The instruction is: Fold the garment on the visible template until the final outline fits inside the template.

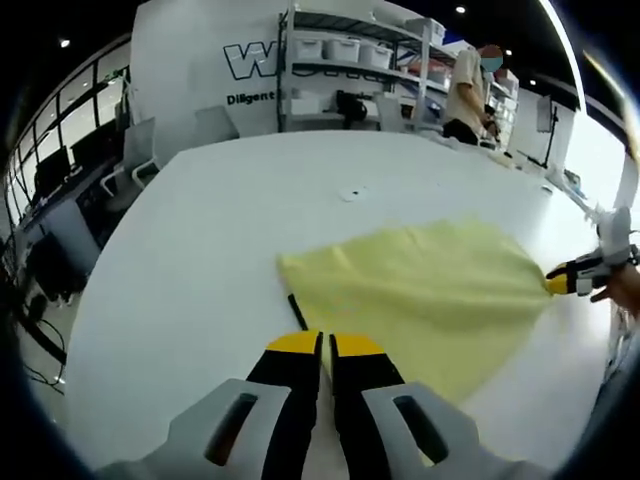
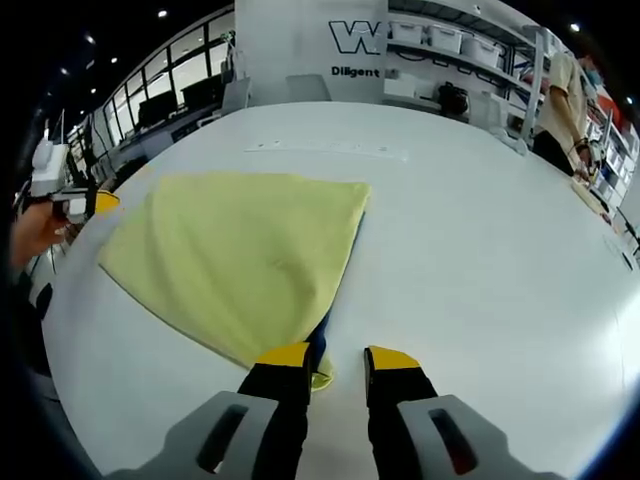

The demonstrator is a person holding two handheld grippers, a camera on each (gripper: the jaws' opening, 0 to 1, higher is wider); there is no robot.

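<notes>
Yellow garment [image 1: 430, 295] lies spread flat on the white bench [image 1: 200, 260], folded into a rough wedge shape; in the right gripper view the same garment [image 2: 240, 260] sits left of centre, its near corner reaching down to the jaw tips. A dark strip, probably the template [image 1: 297, 311], peeks out from under the garment's near edge in the left gripper view; in the right gripper view a dark blue sliver [image 2: 320, 335] shows along the right edge. Most of it is covered, so its outline cannot be made out.

Left gripper [image 1: 326, 346]: black jaws with yellow tips, nearly closed, only a thin gap between them, nothing visibly clamped; tips sit at the garment's near edge. It also shows at the left edge of the right gripper view [image 2: 95, 203], held by a hand [image 2: 35, 232].

Right gripper [image 2: 340, 360]: jaws narrowly apart, left tip touching the garment's corner; whether cloth is pinched cannot be told. Seen from the left gripper view [image 1: 562, 282], its yellow tip meets the garment's far point.

Background: wall lettering, cut off, reads "W…" and "Diligent" [image 1: 250, 98]. Shelving with bins [image 1: 350, 60]; a person [image 1: 468, 95] stands beyond the bench.
</notes>
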